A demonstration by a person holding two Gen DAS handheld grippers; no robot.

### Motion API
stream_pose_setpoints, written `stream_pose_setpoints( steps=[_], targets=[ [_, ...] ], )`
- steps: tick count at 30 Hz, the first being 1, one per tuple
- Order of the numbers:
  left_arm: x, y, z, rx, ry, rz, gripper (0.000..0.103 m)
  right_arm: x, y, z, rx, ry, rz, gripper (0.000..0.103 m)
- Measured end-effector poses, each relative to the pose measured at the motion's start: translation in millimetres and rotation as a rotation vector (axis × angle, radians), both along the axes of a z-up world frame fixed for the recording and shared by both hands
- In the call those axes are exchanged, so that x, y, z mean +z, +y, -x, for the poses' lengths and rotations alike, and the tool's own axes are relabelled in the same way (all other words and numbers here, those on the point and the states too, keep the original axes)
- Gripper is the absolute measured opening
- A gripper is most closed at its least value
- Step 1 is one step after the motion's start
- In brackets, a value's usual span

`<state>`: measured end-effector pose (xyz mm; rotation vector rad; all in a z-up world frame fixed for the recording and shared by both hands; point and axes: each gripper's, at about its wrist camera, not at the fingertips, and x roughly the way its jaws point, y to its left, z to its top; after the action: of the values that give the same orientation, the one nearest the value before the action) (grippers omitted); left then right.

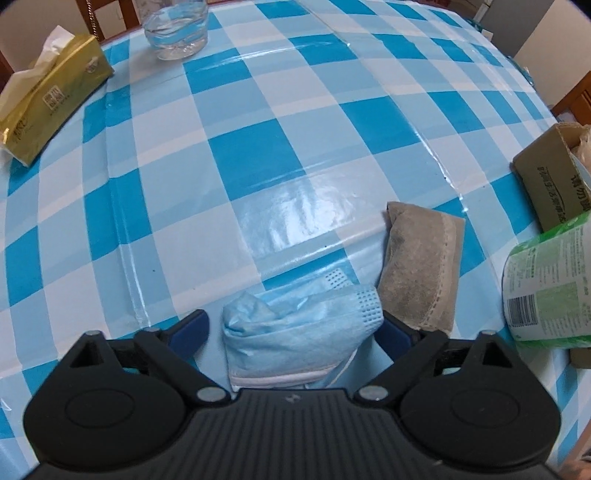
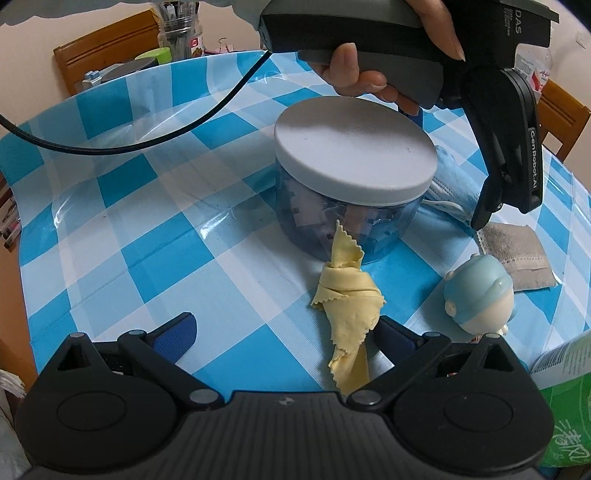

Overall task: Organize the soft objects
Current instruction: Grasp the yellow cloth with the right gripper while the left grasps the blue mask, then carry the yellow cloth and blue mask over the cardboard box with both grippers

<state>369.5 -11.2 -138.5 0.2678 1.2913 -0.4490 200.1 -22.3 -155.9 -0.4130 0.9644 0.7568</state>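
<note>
Blue-and-white checked plastic cloth [image 1: 258, 155] covers the whole table, shiny w/ creases.

Left wrist view, going L to R: at about 10 o'clock a gold tissue pack [image 1: 51, 96] w/ a tissue sticking out, and at 11 a clear glass bowl [image 1: 176, 29]. Bottom centre, 6 o'clock, the left gripper [image 1: 295, 328] points steeply down w/ a crumpled light blue face mask [image 1: 295, 328] lying between its fingers. Jaws stand spread: the right blue pad sits at the mask's edge, the left pad [image 1: 190, 328] is clear of it w/ a gap, so nothing is squeezed. Just beside the mask toward 4 o'clock lies a grey pouch [image 1: 421, 266], flat on the cloth, touching or nearly touching the mask's corner. At 3 o'clock a cardboard box [image 1: 546, 184] and below it a green-labelled pack [image 1: 546, 288].

Right wrist view, L to R: a black cable [image 2: 110, 147] runs across at 10 o'clock. Centre, a clear blue-tinted jar [image 2: 354, 221] w/ a white lid [image 2: 351, 147] on. A twisted yellow cloth [image 2: 347, 295] lies in front of the jar, its tail running down between the right gripper's [image 2: 284, 336] fingers at 6 o'clock. Those jaws are spread too; the cloth sits close to the right pad, can't tell if it touches. At 4 o'clock a small blue-capped figurine [image 2: 480, 295] lies on its side. At 1 o'clock a hand [image 2: 369, 70] holds the other gripper over the mask.
</note>
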Motion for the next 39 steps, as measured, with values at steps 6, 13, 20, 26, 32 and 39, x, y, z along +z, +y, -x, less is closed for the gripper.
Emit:
stream_pose_setpoints(
  steps=[6, 13, 20, 26, 32, 39],
  targets=[
    [5.1, 4.0, 3.6, 0.006, -0.011, 0.017, 0.078, -0.4, -1.9, 1.7, 0.005, -0.012, -0.006, 0.103],
    [6.7, 3.2, 5.6, -0.007, -0.013, 0.014, 0.077, 3.8, 2.0, -3.8, -0.013, -0.040, 0.029, 0.099],
    [7.6, 2.7, 7.1, -0.020, -0.014, 0.023, 0.076, 11.2, -3.9, -19.7, -0.058, -0.050, 0.022, 0.063],
    [11.2, 4.8, 8.1, -0.022, -0.022, 0.039, 0.067, 15.7, -6.7, -22.6, -0.092, -0.033, 0.024, 0.037],
    [18.3, 7.3, 10.7, -0.027, -0.029, 0.047, 0.055, 22.1, -7.1, -21.8, -0.099, -0.043, 0.016, 0.035],
    [34.6, 10.3, 18.9, -0.046, -0.054, 0.067, 0.050, 33.3, -9.3, -17.4, -0.109, -0.052, 0.002, 0.035]
  ],
)
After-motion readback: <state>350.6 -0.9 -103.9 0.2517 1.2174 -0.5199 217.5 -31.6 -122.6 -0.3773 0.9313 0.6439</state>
